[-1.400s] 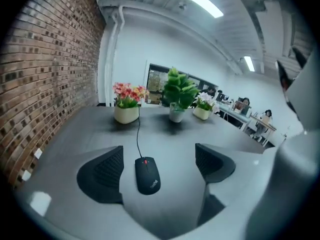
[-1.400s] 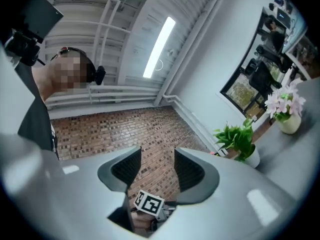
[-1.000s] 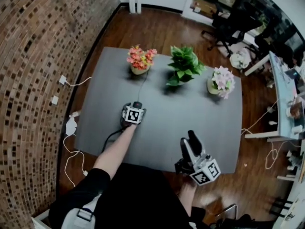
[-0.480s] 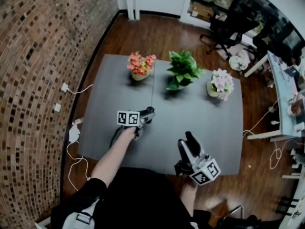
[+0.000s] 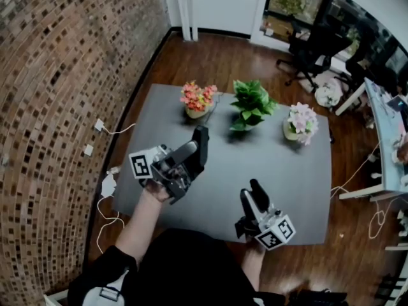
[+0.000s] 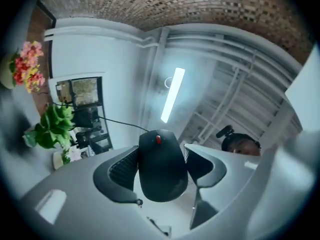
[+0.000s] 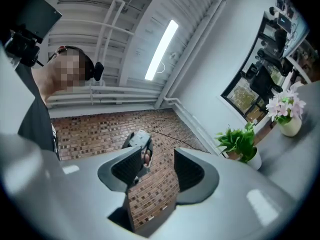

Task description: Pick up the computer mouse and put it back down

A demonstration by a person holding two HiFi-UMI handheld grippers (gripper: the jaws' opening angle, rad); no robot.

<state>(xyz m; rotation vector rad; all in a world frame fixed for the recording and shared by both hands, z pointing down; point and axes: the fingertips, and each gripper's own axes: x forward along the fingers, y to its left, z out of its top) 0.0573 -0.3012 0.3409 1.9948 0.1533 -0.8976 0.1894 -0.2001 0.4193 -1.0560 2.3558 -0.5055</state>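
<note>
- The left hand-held gripper [image 6: 161, 171] is clenched on the computer mouse [image 6: 160, 154]; its jaws have just closed in, and the ribbed black pads [image 6: 122, 170] press on the two flanks of the shell
- The mouse is a smooth, matte black dome, rounded like a pebble, with a small red scroll wheel [image 6: 158, 139] near its far end; a thin black cord [image 6: 115, 121] trails from it
- In the head view the mouse is held in the air above the table [image 5: 280, 171], clear of its surface and tilted upward
- The table is a flat, matte grey rectangle standing on dark wooden floorboards [image 5: 223, 56]
- Along its far edge stand three pots: red and pink blooms [image 5: 197, 97], a broad-leaved green plant [image 5: 252, 104] and pale pink blossoms [image 5: 301, 121]
- The right hand-held gripper [image 7: 155, 171] is released, its grey curved jaws apart with only the rough brick wall [image 7: 100, 129] showing between them; it sits near the table's near edge
</note>
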